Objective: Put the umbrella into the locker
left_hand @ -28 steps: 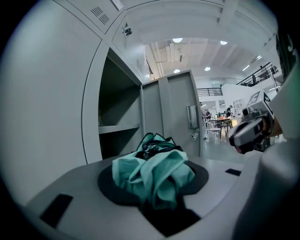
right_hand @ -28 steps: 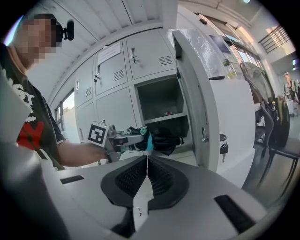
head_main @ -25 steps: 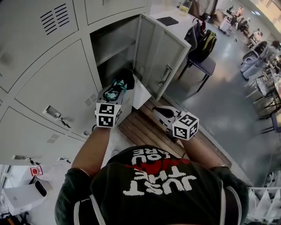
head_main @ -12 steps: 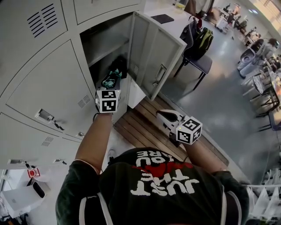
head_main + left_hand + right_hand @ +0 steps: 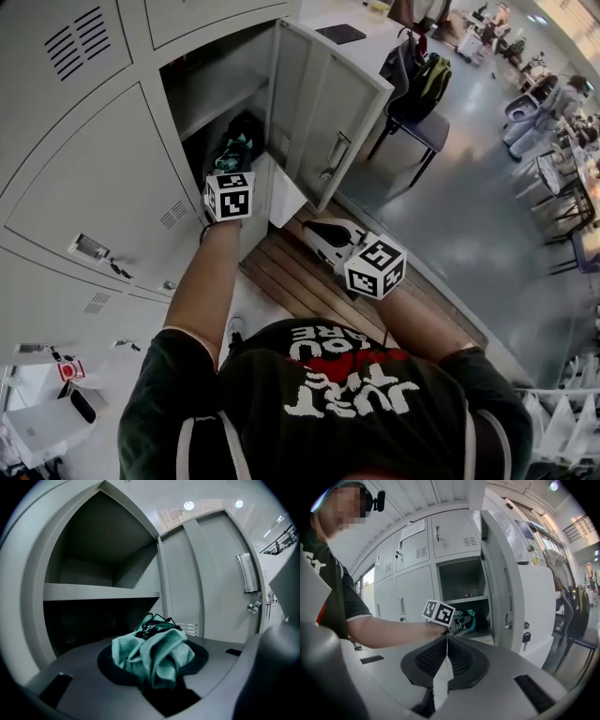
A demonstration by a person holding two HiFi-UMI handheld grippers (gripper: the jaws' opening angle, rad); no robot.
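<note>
My left hand-held gripper (image 5: pixel 232 161) pinches the bunched teal umbrella (image 5: pixel 154 651), plain only in the left gripper view, at the open locker (image 5: pixel 84 541) mouth below its shelf (image 5: pixel 98 592), while my right hand-held gripper (image 5: pixel 446 656) is pressed together, empty.

My head camera looks steeply down over my shirt and both forearms onto the open locker (image 5: pixel 202 70) and the floor beside it, from above my left gripper (image 5: pixel 233 161) and right gripper (image 5: pixel 314 232). The camera on my left gripper sits right at the locker's mouth and faces about level into it, past the shelf (image 5: pixel 98 591) and the door (image 5: pixel 211 573). The one on my right gripper is farther back and looks across at my left gripper; all three views share that locker and door.
</note>
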